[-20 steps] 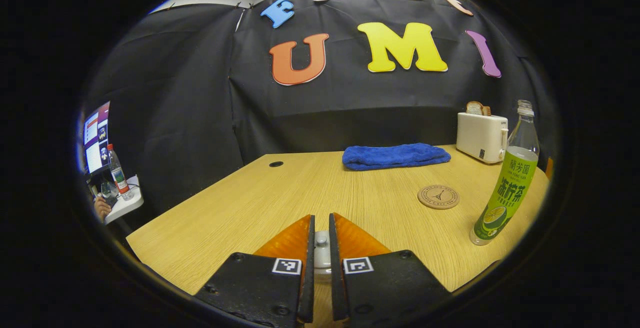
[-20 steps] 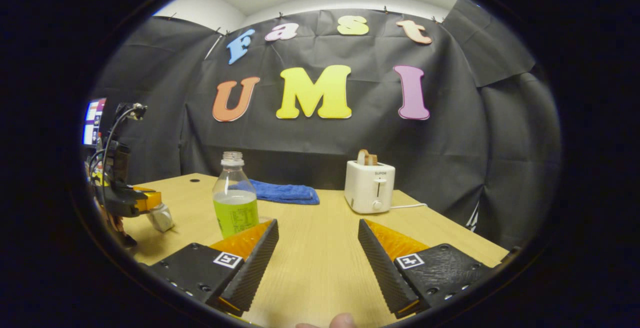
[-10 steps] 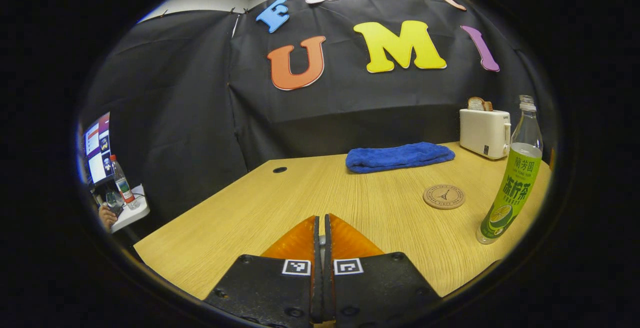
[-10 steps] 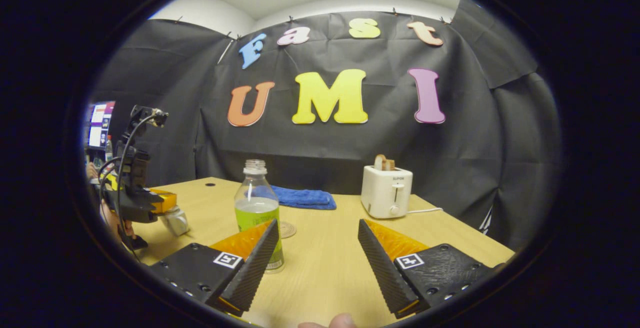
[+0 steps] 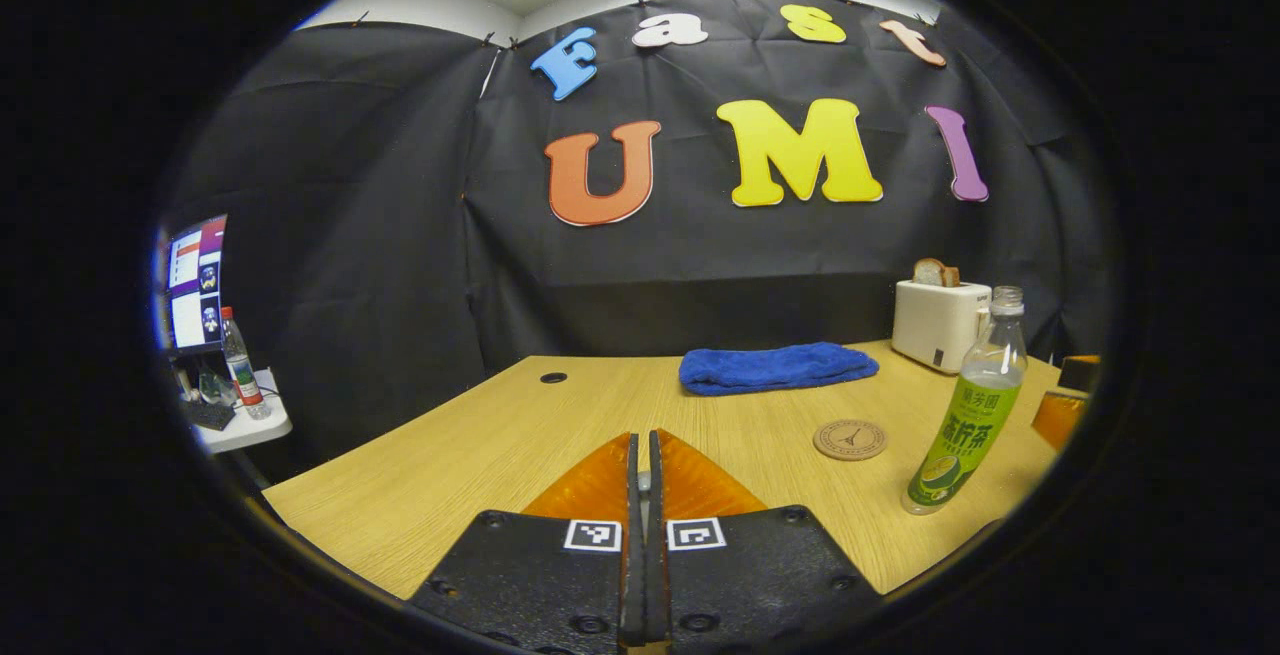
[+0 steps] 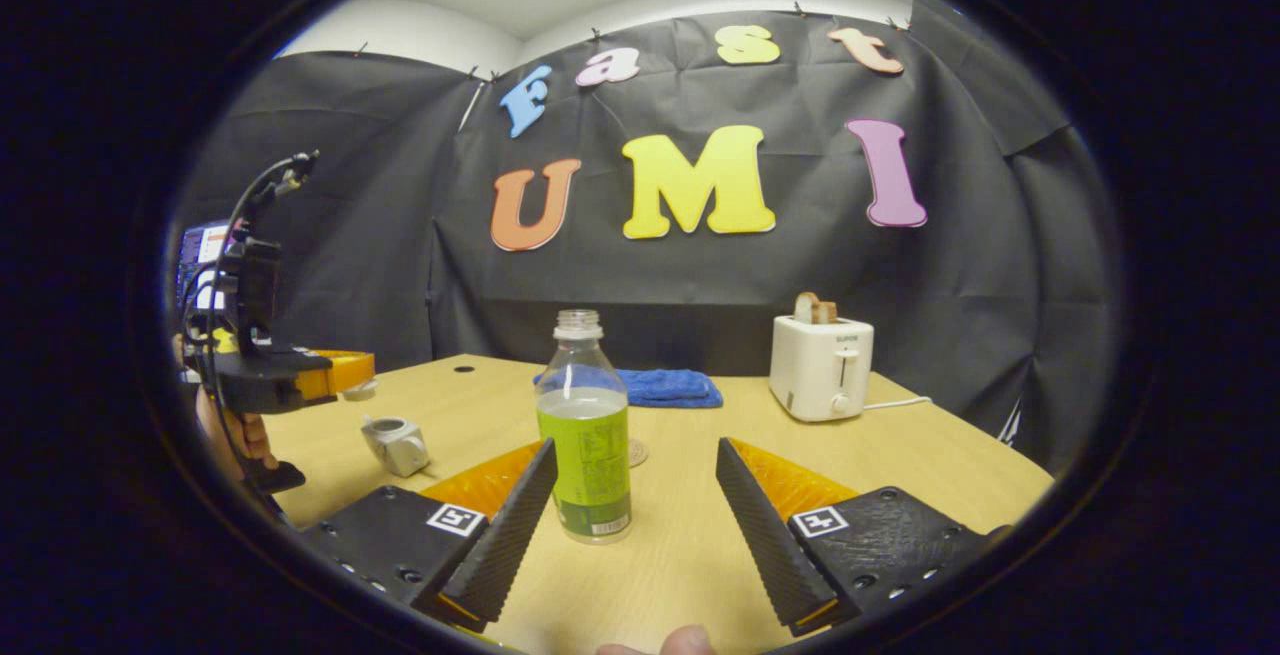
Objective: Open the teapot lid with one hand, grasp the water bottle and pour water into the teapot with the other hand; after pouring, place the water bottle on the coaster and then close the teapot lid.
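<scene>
A small pale teapot (image 6: 395,445) stands lidless on the wooden table (image 6: 900,455), at the left of the right gripper view. Above it my left gripper (image 6: 345,375) holds the teapot lid (image 6: 360,391) in the air. In the left gripper view that gripper (image 5: 642,440) is shut, with a pale sliver of the lid (image 5: 645,480) between its fingers. The uncapped green-labelled water bottle (image 6: 590,435) (image 5: 965,415) stands upright. My right gripper (image 6: 635,450) is open just short of the bottle, which sits nearer its left finger. A round cork coaster (image 5: 850,439) (image 6: 636,453) lies behind the bottle.
A folded blue towel (image 5: 775,368) lies at the table's back. A white toaster (image 6: 820,368) with bread stands at the back right, its cord trailing right. A cable hole (image 5: 552,377) marks the back left. Off the table, a side shelf (image 5: 240,425) carries a bottle and a monitor.
My left gripper closed on the lid and lifted it off the teapot. My right gripper swung left, so the bottle now stands almost between its fingers.
</scene>
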Demonstrator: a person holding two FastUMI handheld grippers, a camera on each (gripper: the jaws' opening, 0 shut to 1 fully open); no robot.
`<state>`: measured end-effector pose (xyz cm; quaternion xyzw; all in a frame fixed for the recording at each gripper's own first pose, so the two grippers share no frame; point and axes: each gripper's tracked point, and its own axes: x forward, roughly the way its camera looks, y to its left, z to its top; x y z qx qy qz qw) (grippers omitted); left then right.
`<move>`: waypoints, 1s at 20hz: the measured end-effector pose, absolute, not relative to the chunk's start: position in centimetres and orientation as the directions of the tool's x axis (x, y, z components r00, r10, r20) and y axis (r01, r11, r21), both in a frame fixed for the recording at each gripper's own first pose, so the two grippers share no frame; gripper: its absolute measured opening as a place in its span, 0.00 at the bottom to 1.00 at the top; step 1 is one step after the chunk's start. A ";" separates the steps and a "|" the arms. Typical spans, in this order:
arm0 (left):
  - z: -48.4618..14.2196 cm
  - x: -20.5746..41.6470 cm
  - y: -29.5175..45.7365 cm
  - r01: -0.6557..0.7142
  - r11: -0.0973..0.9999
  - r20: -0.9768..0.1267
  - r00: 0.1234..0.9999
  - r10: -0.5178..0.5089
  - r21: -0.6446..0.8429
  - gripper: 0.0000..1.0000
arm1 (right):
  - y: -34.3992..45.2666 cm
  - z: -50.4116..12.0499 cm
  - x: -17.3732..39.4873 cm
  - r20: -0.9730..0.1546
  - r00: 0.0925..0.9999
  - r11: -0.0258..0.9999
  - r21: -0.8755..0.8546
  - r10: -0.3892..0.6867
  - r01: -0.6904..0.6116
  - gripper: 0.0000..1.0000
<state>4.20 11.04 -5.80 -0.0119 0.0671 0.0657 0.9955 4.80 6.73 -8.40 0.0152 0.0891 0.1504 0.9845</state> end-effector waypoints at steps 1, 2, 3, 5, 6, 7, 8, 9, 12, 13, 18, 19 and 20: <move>-5.6 3.9 10.9 -0.124 0.992 -0.132 0.984 0.120 -0.018 0.03 | 7.4 -8.7 5.1 -0.178 0.935 0.952 0.060 0.305 -0.299 0.98; -5.5 3.7 10.9 -0.115 0.993 -0.130 0.985 0.111 -0.021 0.03 | 8.2 -8.9 5.5 -0.187 0.932 0.951 0.063 0.310 -0.304 0.95; -5.4 3.6 10.9 -0.109 0.994 -0.130 0.986 0.104 -0.028 0.02 | 9.0 -9.2 6.0 -0.199 0.928 0.949 0.061 0.315 -0.309 0.95; -5.2 3.2 10.9 -0.092 0.995 -0.129 0.988 0.087 -0.036 0.03 | 10.1 -9.7 7.1 -0.218 0.927 0.952 0.048 0.306 -0.303 0.97; -5.2 3.1 11.0 -0.087 0.996 -0.127 0.988 0.082 -0.031 0.03 | 10.5 -9.7 7.7 -0.222 0.927 0.953 0.045 0.302 -0.299 0.97; -5.0 3.0 11.3 -0.088 0.996 -0.126 0.988 0.084 -0.025 0.03 | 10.9 -9.8 8.3 -0.225 0.929 0.955 0.043 0.294 -0.292 0.97; -4.8 2.9 11.6 -0.087 0.996 -0.122 0.989 0.084 -0.023 0.02 | 11.2 -9.9 8.7 -0.227 0.930 0.957 0.039 0.289 -0.288 0.95; -4.5 2.7 11.8 -0.085 0.996 -0.115 0.990 0.082 -0.023 0.02 | 11.7 -10.0 9.1 -0.231 0.930 0.958 0.040 0.286 -0.285 0.97; -4.3 2.2 12.2 -0.072 0.997 -0.100 0.993 0.069 -0.020 0.02 | 12.4 -10.8 9.5 -0.257 0.925 0.960 0.049 0.279 -0.276 0.98; -4.4 2.2 12.4 -0.069 0.997 -0.100 0.993 0.067 -0.020 0.03 | 12.3 -11.0 9.5 -0.260 0.926 0.962 0.051 0.273 -0.269 0.94; -4.9 2.1 13.1 -0.060 0.998 -0.107 0.993 0.055 -0.035 0.03 | 12.0 -10.8 9.3 -0.264 0.933 0.969 0.047 0.245 -0.241 0.75; -4.9 2.0 13.3 -0.058 0.998 -0.104 0.993 0.054 -0.036 0.03 | 12.3 -10.5 9.3 -0.268 0.929 0.966 0.035 0.255 -0.255 0.72; -4.8 2.0 13.6 -0.055 0.998 -0.098 0.994 0.051 -0.038 0.03 | 12.9 -10.0 9.3 -0.271 0.926 0.962 0.003 0.264 -0.273 0.71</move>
